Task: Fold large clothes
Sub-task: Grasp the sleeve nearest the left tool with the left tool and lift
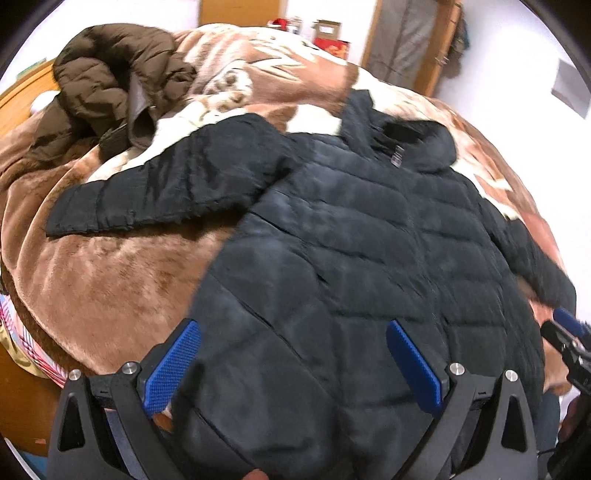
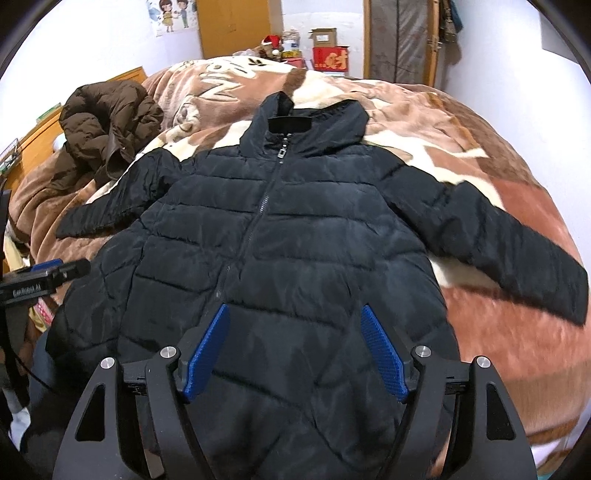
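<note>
A: A bedroom with white walls, wooden doors, and a bed under a plush brown-and-cream patterned blanket [image 2: 498,206]. At the far end stand a red cardboard box with gold characters [image 2: 330,58], too small for me to read beyond one large character, and an open brown carton [image 2: 324,37] on top of it. A cartoon poster of two children [image 2: 170,14] hangs on the wall.

B: Any writing nearer by?

A: In the right wrist view, the black body of the left tongs [image 2: 70,267] carries pale lettering, but it is blurred; I cannot make the word out.

B: And the garment?

A: A black quilted puffer jacket with a hood [image 2: 295,229] lies front-up and flat across the middle of the bed, zipped closed, with a silver rectangular zipper pull [image 2: 281,153] at the collar. Both sleeves are spread outward, the hem toward the cameras. Its stitching runs in horizontal bands that angle into diagonals lower down. The left wrist view shows it motion-blurred.

B: Anything else on the bed?

A: A crumpled dark brown puffer coat [image 2: 107,122] sits at the far left, apart from the black one.

B: The tongs?

A: The left tongs are spread wide over the jacket's lower left part, blue textured pads [image 1: 173,365] pinching nothing. The right tongs [image 2: 295,350] stand fully apart over the lower front, also with nothing between the pads.
</note>
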Demonstrator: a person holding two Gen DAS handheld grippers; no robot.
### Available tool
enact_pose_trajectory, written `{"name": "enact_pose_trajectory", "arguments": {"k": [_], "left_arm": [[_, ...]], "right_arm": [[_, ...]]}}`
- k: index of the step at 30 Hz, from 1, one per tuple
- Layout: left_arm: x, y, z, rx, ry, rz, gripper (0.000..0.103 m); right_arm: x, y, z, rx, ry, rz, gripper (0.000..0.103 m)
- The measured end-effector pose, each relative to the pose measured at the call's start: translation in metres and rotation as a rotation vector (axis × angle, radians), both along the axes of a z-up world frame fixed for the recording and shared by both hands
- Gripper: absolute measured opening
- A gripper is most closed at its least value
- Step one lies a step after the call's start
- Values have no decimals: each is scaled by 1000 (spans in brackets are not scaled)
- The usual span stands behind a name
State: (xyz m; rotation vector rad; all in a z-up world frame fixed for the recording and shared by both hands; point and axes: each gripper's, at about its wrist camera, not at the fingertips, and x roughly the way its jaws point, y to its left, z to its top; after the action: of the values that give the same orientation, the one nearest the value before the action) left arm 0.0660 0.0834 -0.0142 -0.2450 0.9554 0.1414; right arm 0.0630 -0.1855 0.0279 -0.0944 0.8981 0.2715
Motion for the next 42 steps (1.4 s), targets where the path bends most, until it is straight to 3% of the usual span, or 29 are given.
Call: {"name": "enact_pose_trajectory", "arguments": {"k": [4, 7, 10, 20, 28, 31, 34, 39, 42], "left_arm": [[16, 38, -3, 21, -20, 86, 102], [29, 72, -10, 28, -16, 165, 94], [41, 107, -22, 28, -3, 239, 94], [65, 208, -67, -68, 40, 439, 94], [76, 259, -104, -151, 22, 575, 93], [81, 270, -110, -154, 0, 601, 88], [89, 275, -113, -120, -12, 604, 73], [91, 273, -97, -82, -26, 572, 22], [86, 266, -71, -88, -67, 542, 16]], "right_arm": [[25, 14, -3, -7, 0, 25, 74], [43, 25, -7, -17, 2, 46, 73], [61, 35, -13, -37, 6, 58, 73], [112, 44, -34, -73, 37, 43, 73], [130, 35, -58, -94, 87, 17, 73], [133, 30, -67, -102, 102, 3, 73], [134, 27, -73, -107, 115, -7, 73], [128, 21, -77, -106, 125, -17, 73], [119, 17, -75, -102, 126, -15, 73]]}}
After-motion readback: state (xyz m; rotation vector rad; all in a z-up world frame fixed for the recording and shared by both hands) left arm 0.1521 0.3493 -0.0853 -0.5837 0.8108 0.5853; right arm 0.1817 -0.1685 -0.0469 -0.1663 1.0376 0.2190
